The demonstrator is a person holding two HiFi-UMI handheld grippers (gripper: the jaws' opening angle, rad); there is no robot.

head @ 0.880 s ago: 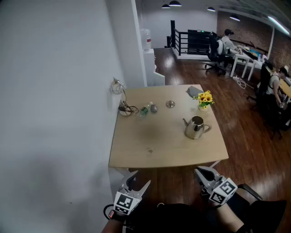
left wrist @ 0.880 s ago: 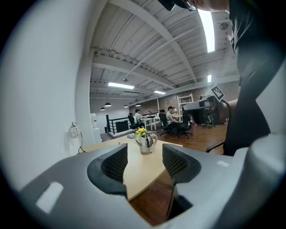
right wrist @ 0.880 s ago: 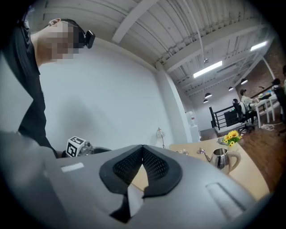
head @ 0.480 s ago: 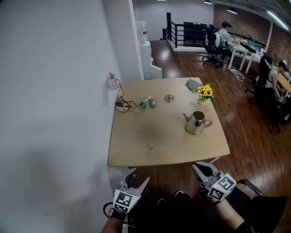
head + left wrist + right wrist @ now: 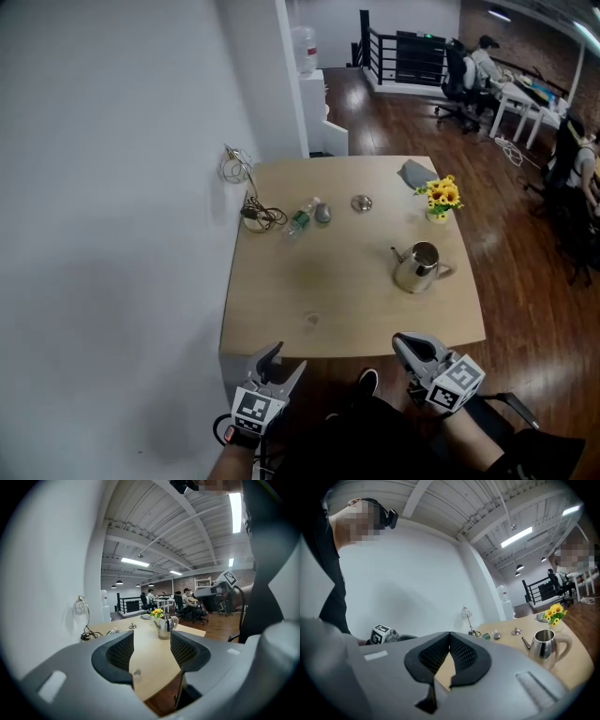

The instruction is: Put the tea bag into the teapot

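Below the near edge of the wooden table (image 5: 347, 286), both grippers hang clear of its top. The left gripper (image 5: 286, 359) has its jaws spread with nothing between them. The right gripper (image 5: 403, 343) has its jaws pressed together, also empty. The steel teapot (image 5: 417, 269) stands upright on the table's right side with its top open and its spout toward the wall (a round metal lid (image 5: 361, 202) lies well apart, farther back). A small pale item (image 5: 312, 320), too small to identify, lies near the front edge. Yellow flowers (image 5: 441, 195) stand behind the teapot.
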